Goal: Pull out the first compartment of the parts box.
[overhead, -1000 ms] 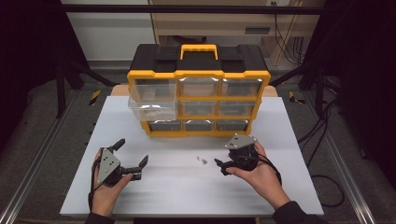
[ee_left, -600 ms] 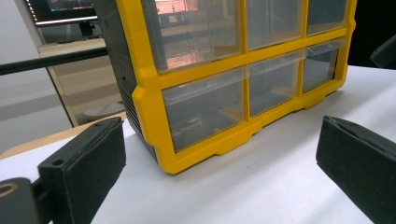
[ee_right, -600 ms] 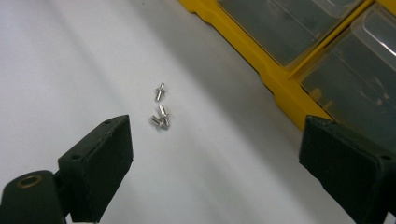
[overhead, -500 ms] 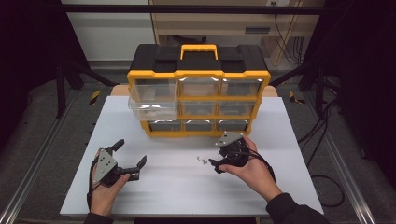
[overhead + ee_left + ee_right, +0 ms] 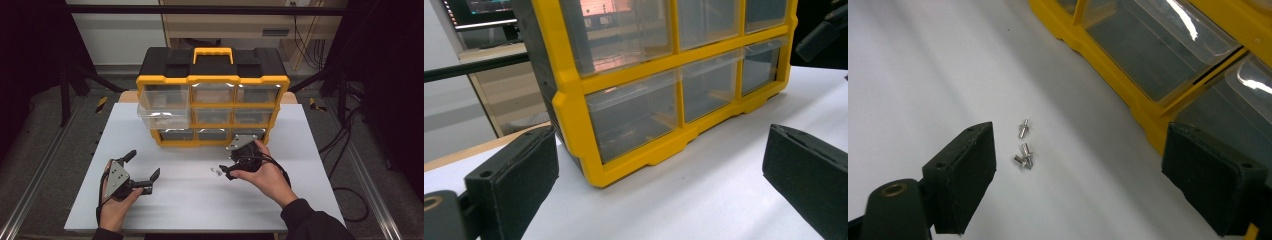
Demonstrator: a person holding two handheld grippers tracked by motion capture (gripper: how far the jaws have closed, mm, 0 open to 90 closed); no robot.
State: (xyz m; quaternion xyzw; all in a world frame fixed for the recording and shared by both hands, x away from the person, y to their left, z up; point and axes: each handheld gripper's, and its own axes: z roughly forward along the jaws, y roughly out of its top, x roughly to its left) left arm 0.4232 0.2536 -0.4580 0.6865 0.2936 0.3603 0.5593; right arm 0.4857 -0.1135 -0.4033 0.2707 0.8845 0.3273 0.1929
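Note:
Three small silver screws (image 5: 216, 171) lie on the white table (image 5: 200, 205) in front of a yellow and black drawer organizer (image 5: 212, 80). My right gripper (image 5: 229, 164) is just right of the screws and points at them. In the right gripper view the screws (image 5: 1024, 155) lie on the table beyond the right gripper (image 5: 1083, 150), nearer its left pad, and touch neither pad. Its jaws are open and have just been closing a little. My left gripper (image 5: 144, 164) rests open at the front left with nothing in it. In its own view the left gripper (image 5: 659, 150) faces the organizer (image 5: 574, 100).
The organizer's clear middle-left drawer (image 5: 162, 114) is pulled out over the table. The other drawers are pushed in. Cables (image 5: 345, 150) run along the floor at the right, and black frame posts stand on both sides.
My right hand has moved left and away from the table's front edge, closer to the screws and the organizer. The left hand has stayed where it was.

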